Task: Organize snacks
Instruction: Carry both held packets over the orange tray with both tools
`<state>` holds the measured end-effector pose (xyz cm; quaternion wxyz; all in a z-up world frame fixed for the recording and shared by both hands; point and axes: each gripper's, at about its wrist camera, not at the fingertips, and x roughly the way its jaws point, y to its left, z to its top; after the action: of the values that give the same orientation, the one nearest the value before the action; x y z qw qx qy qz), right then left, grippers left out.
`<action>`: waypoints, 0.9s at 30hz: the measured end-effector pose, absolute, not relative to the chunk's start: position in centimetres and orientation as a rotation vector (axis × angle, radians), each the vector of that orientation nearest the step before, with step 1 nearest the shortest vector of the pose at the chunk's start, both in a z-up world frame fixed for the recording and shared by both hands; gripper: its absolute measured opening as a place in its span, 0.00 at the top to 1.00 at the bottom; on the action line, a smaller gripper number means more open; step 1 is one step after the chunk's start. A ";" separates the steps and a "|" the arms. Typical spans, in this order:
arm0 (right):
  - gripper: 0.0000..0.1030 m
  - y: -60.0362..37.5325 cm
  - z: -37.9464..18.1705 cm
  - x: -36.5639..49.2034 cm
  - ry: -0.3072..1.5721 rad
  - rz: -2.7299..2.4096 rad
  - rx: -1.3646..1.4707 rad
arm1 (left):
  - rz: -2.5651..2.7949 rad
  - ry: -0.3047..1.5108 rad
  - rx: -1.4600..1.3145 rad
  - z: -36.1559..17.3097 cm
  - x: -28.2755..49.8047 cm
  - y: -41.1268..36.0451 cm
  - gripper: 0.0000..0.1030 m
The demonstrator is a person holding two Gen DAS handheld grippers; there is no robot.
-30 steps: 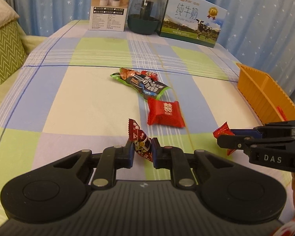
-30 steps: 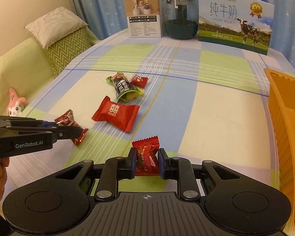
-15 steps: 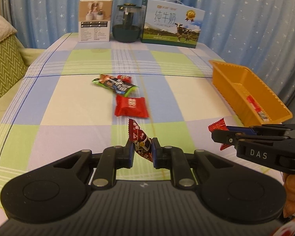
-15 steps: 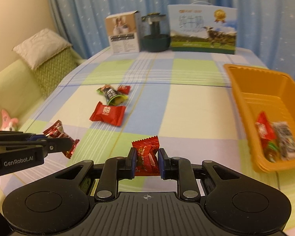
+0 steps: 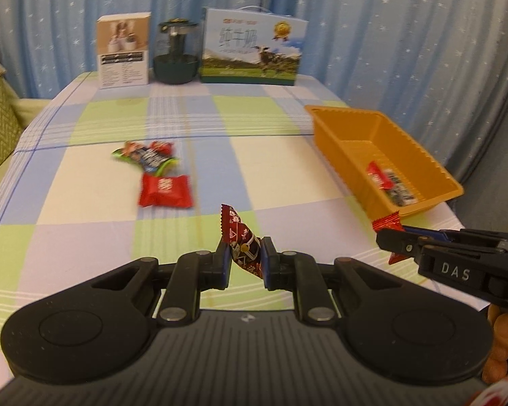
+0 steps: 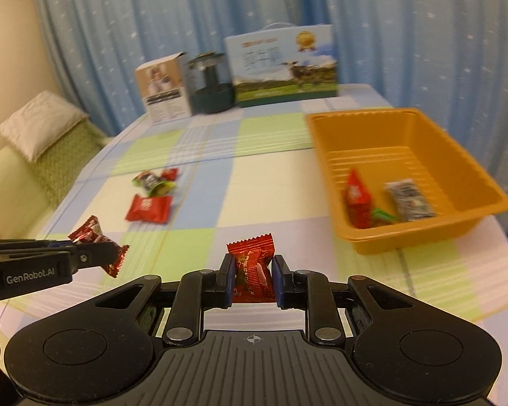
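My left gripper (image 5: 245, 260) is shut on a dark red candy (image 5: 240, 240) held above the checked tablecloth. My right gripper (image 6: 253, 279) is shut on a bright red candy (image 6: 254, 270); in the left wrist view that right gripper (image 5: 389, 242) shows at the right with the red candy (image 5: 386, 225). In the right wrist view the left gripper (image 6: 113, 253) shows at the left with its candy (image 6: 91, 233). The orange tray (image 6: 423, 237) lies ahead and to the right, holding a red packet (image 6: 357, 196) and a dark packet (image 6: 408, 199). A red packet (image 5: 164, 191), a green-edged bar (image 5: 145, 157) and a small red candy (image 5: 161, 147) lie on the table.
At the far table edge stand a white box (image 5: 123, 50), a dark jar (image 5: 176, 54) and a milk carton box (image 5: 252, 52), with blue star curtains behind. A green sofa with a pillow (image 6: 39, 123) lies to the left. A person's fingers (image 5: 501, 338) hold the right gripper.
Both grippers have risen and swung to the right with their candies; the orange tray has come further into both views and its contents now show.
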<state>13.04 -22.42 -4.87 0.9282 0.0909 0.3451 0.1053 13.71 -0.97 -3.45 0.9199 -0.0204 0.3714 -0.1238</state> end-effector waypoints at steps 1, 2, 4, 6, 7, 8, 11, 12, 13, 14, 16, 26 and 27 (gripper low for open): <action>0.78 -23.0 -4.5 12.9 0.699 0.202 0.191 | -0.265 0.761 -0.040 -3.2 13.8 -1.5 0.85; 0.78 -23.7 -4.1 12.7 0.689 0.188 0.197 | -0.276 0.758 -0.035 -3.0 13.9 -2.1 0.85; 0.78 -25.1 -3.3 12.5 0.674 0.162 0.210 | -0.300 0.752 -0.026 -2.6 14.0 -3.4 0.85; 0.78 -26.4 -2.5 12.5 0.659 0.139 0.222 | -0.328 0.745 -0.023 -2.1 14.3 -4.7 0.85; 0.78 -27.0 -2.2 12.4 0.654 0.127 0.224 | -0.340 0.742 -0.020 -1.9 14.4 -5.4 0.85; 0.78 -27.7 -2.0 12.5 0.650 0.117 0.224 | -0.352 0.738 -0.018 -1.7 14.6 -6.1 0.85; 0.78 -29.4 -1.2 12.8 0.642 0.086 0.221 | -0.391 0.733 -0.016 -1.1 15.2 -8.2 0.85; 0.77 -30.0 -1.1 12.8 0.642 0.077 0.216 | -0.404 0.732 -0.012 -1.0 15.5 -8.9 0.85; 0.77 -30.5 -0.9 12.9 0.646 0.071 0.210 | -0.417 0.731 -0.007 -0.9 15.7 -9.6 0.85; 0.77 -31.0 -0.8 13.0 0.645 0.065 0.208 | -0.430 0.731 -0.002 -0.7 16.0 -10.3 0.85; 0.77 -31.9 -0.6 13.1 0.643 0.056 0.198 | -0.454 0.729 0.012 -0.5 16.5 -11.7 0.85; 0.77 -35.7 -0.7 14.8 0.637 0.028 0.174 | -0.539 0.723 0.053 -0.1 19.0 -17.1 0.85; 0.77 -36.1 -0.7 15.2 0.639 0.024 0.177 | -0.544 0.723 0.056 -0.1 19.3 -17.5 0.85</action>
<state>15.18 -36.10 -0.70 0.9455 0.0868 0.3136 0.0117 19.31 -17.52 -0.12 0.8991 0.0273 0.3491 -0.2626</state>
